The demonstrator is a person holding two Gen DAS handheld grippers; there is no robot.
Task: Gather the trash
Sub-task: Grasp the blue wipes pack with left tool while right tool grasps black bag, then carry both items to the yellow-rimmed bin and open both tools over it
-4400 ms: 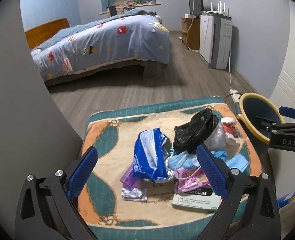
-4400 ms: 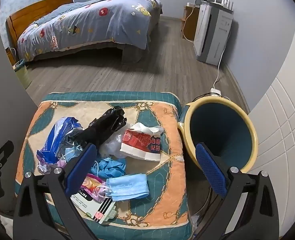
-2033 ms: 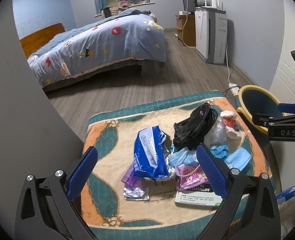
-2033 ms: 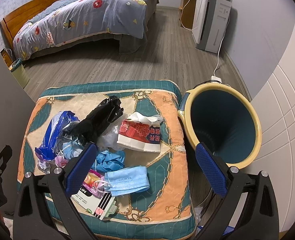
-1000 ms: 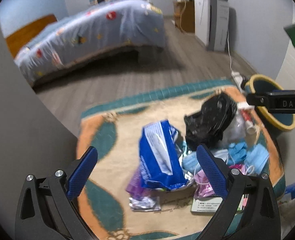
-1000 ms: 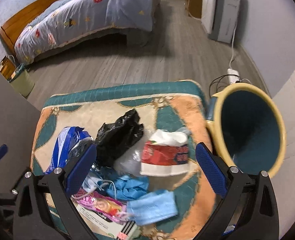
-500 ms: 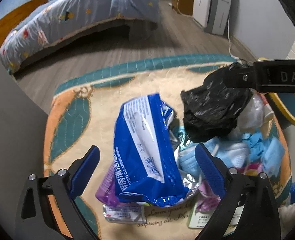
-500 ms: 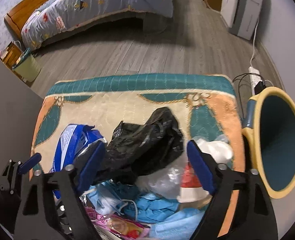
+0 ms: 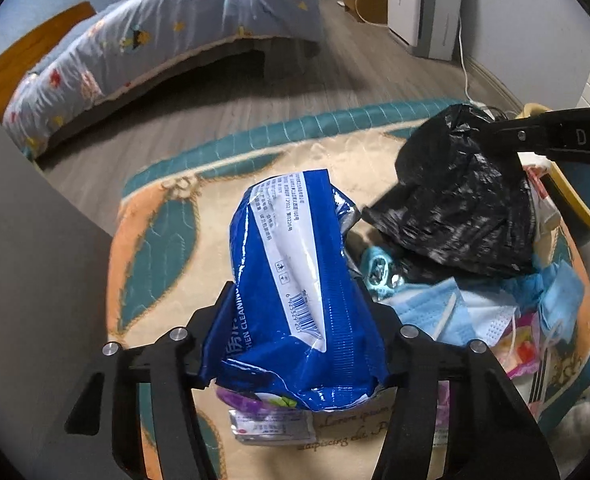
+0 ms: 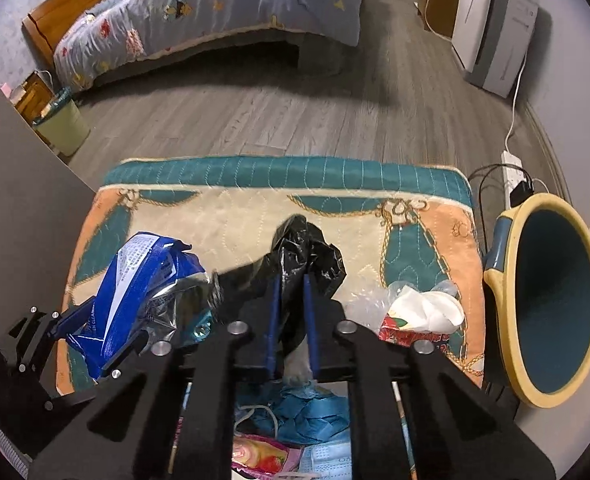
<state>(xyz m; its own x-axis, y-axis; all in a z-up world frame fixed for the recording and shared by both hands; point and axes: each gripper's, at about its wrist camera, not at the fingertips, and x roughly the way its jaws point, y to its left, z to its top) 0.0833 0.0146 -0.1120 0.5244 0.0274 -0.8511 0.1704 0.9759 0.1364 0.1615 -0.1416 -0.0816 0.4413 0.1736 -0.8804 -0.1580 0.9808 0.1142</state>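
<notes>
1. Both grippers have dropped onto the trash pile since a second ago.
2. The left gripper (image 9: 299, 320) is closing its jaws, and its pads press the blue wipes packet (image 9: 295, 280) at the cushion's (image 10: 235, 216) nine o'clock side.
3. The right gripper (image 10: 291, 300), pressed together, pinches the black plastic bag (image 10: 299, 256) at centre.
4. The bin (image 10: 551, 304) stands at three o'clock.

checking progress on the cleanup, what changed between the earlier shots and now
Both grippers came down onto the pile. The left gripper is closing around the blue wipes packet; the right gripper has shut on the black plastic bag. The masks, tissue pack, bin and patterned cushion stayed put.
</notes>
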